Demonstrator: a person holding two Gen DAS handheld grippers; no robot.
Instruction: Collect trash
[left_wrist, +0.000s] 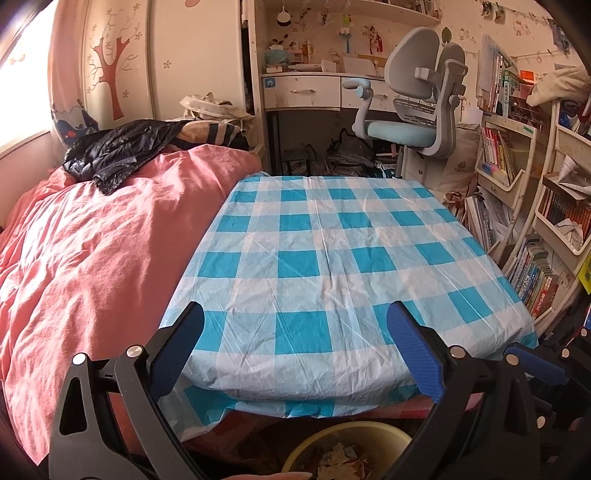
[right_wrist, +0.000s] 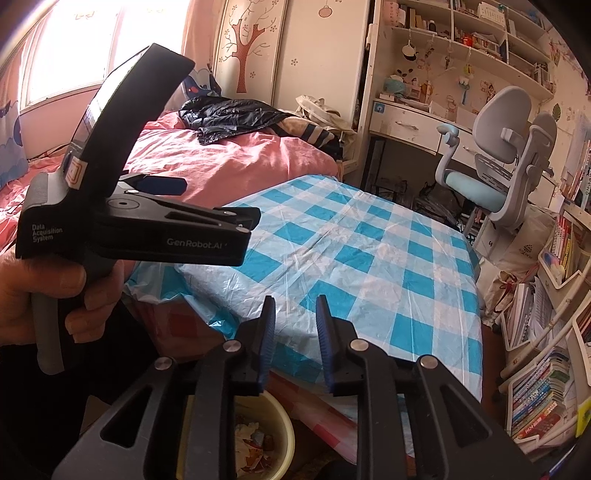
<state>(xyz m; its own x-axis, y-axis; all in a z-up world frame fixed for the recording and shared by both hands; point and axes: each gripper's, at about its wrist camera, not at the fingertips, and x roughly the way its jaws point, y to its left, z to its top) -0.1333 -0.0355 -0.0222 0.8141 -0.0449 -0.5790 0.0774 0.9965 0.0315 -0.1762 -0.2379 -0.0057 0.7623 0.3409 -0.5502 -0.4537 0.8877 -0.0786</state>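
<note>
Here, both tools hang over the near edge of the desk (left_wrist: 332, 240), spread with a blue-and-white checked plastic cloth. Left tool (left_wrist: 295, 347), lower centre of its frame: released, jaws wide, nothing between. Right tool (right_wrist: 295, 343), lower centre: parted a little, pads apart, nothing gripped. Yellow bin (right_wrist: 273, 424), bottom of both frames below the desk edge, holds crumpled paper scraps (right_wrist: 251, 443). A hand (right_wrist: 55, 295) at mid-left grips the left tool's handle.

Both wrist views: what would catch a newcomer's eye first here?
The blue-and-white checked cloth over the table fills the middle, bare of trash. Beside it lies a pink quilt with a black jacket on top. Below the near table edge, a yellow bin holds scraps.
</note>
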